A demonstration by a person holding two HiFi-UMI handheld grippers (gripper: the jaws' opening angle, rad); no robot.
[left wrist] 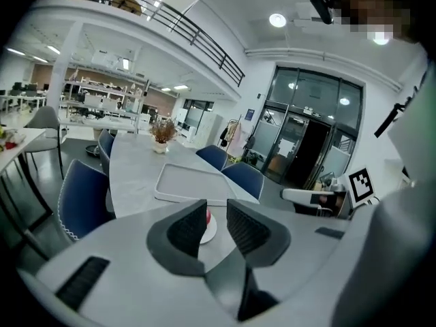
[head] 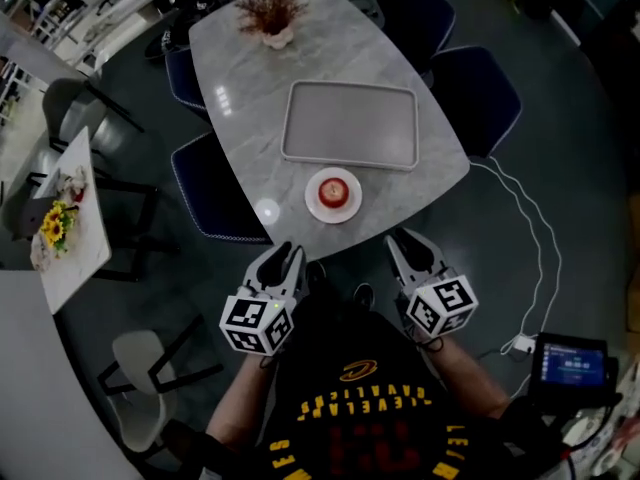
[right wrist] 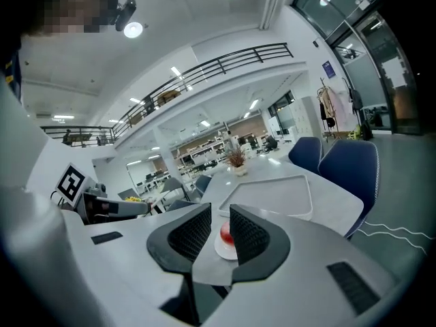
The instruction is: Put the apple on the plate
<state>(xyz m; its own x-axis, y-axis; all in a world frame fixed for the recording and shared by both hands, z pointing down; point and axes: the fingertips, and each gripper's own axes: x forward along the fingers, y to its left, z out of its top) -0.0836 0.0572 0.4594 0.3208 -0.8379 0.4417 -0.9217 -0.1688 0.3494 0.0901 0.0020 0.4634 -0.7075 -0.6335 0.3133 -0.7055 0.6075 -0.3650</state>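
Upside-down yellow print on my black shirt [head: 362,404] looks like "CAVALIERS"; the rest too blurred to read.

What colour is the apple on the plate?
Red; the apple shows best in the head view, on its white plate.

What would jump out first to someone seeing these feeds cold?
The red apple sits on a small white plate near the front edge of the table, just in front of an empty grey tray. Next come the left gripper and right gripper, both open and empty, short of the table and close to the person.
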